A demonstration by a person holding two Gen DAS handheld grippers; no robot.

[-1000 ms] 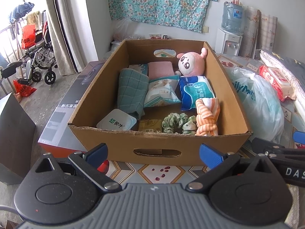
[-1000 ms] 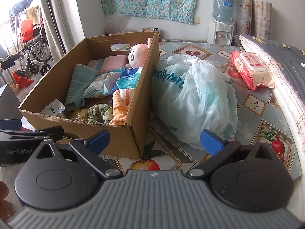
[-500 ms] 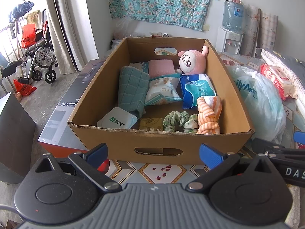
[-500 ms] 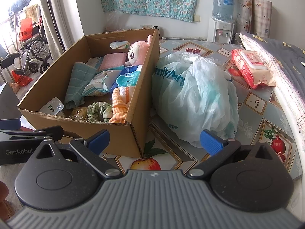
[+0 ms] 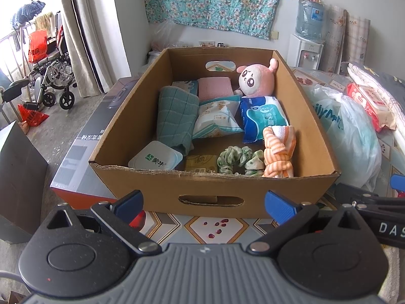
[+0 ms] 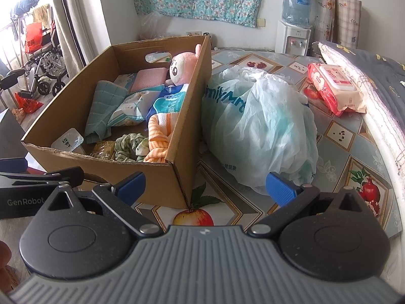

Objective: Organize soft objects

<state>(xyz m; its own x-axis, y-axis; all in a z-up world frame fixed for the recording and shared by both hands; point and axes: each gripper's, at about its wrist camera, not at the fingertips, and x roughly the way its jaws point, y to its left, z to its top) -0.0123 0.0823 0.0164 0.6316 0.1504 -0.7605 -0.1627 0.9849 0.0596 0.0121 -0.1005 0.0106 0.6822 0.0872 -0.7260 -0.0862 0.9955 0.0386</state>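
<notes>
step: looks like pre-pick, both hovering short of the cardboard box (image 5: 212, 185) | left gripper (image 5: 204, 204) fingers wide, empty | right gripper (image 6: 205, 187) same | next: prob reach in for the orange striped cloth (image 5: 278, 149)

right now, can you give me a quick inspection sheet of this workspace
surface: patterned mat with fruit prints, box and bag resting on it
job's things: open cardboard box holding pink plush toy, green towel, pink cloth, green scrunchie, orange striped cloth
clutter: tissue packs, white tub in the box; plastic bag beside the box; wet wipes pack apart from it
grippers: left gripper open, empty, short of the box; right gripper open, empty, facing the box corner and bag
cables: nothing seen
surroundings: water dispenser, floral cloth on the wall, wheelchair, bedding
</notes>
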